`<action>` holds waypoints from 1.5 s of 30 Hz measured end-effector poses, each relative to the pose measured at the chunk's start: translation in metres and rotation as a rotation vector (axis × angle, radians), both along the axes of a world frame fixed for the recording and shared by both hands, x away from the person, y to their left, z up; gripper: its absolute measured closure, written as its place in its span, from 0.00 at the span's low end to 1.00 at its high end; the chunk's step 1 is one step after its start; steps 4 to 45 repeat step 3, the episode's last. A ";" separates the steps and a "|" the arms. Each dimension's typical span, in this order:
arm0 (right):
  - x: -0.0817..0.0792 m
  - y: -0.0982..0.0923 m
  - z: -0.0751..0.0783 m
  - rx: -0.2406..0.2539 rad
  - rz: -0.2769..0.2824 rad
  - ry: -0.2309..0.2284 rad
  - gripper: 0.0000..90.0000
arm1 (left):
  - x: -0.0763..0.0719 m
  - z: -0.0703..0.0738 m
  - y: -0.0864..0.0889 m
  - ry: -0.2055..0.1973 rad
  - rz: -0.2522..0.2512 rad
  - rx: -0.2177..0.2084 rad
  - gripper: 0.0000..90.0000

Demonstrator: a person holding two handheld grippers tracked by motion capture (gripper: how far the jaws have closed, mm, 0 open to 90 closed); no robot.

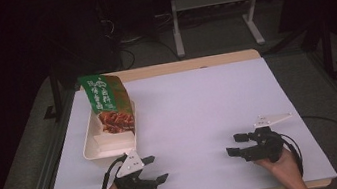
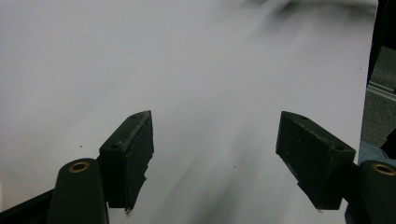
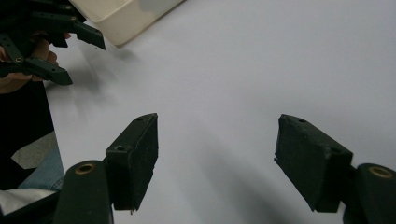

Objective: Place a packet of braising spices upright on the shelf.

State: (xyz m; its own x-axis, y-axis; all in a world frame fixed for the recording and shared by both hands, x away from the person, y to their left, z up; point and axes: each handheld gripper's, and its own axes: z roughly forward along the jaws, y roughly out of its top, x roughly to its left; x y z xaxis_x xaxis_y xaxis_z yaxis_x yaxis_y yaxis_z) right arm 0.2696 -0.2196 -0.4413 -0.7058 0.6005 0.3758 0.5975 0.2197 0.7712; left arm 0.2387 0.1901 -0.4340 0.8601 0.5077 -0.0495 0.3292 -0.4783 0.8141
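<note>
I see a green bag (image 1: pixel 106 99) with white letters, a cream tray (image 1: pixel 108 145), white table (image 1: pixel 200 115), black grippers (image 1: pixel 153 170).

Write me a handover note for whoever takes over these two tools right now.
Left tool: open, holding nothing, low over the white table cover, just in front of the near end of the cream rectangular plastic tray.
Right tool: open, holding nothing, near the front right of the cover, pointing left toward the other tool.
The green printed food packet lies along the tray on the left side of the table, its far end sticking out past the far rim.
Done: packet rests in the tray; neither tool touches it.
Left: unclear from here; the left tool is probably best placed for any further handling of tray or packet.
</note>
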 end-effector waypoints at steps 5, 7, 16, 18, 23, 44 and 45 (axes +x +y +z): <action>-0.005 0.002 -0.003 0.008 -0.006 0.006 0.32 | 0.000 0.000 -0.001 -0.004 -0.005 0.000 0.30; -0.005 0.002 -0.003 0.008 -0.006 0.006 0.32 | 0.000 0.000 -0.001 -0.004 -0.005 0.000 0.30; -0.005 0.002 -0.003 0.008 -0.006 0.006 0.32 | 0.000 0.000 -0.001 -0.004 -0.005 0.000 0.30; -0.005 0.002 -0.003 0.008 -0.006 0.006 0.32 | 0.000 0.000 -0.001 -0.004 -0.005 0.000 0.30; -0.005 0.002 -0.003 0.008 -0.006 0.006 0.32 | 0.000 0.000 -0.001 -0.004 -0.005 0.000 0.30; -0.005 0.002 -0.003 0.008 -0.006 0.006 0.32 | 0.000 0.000 -0.001 -0.004 -0.005 0.000 0.30; -0.005 0.002 -0.003 0.008 -0.006 0.006 0.32 | 0.000 0.000 -0.001 -0.004 -0.005 0.000 0.30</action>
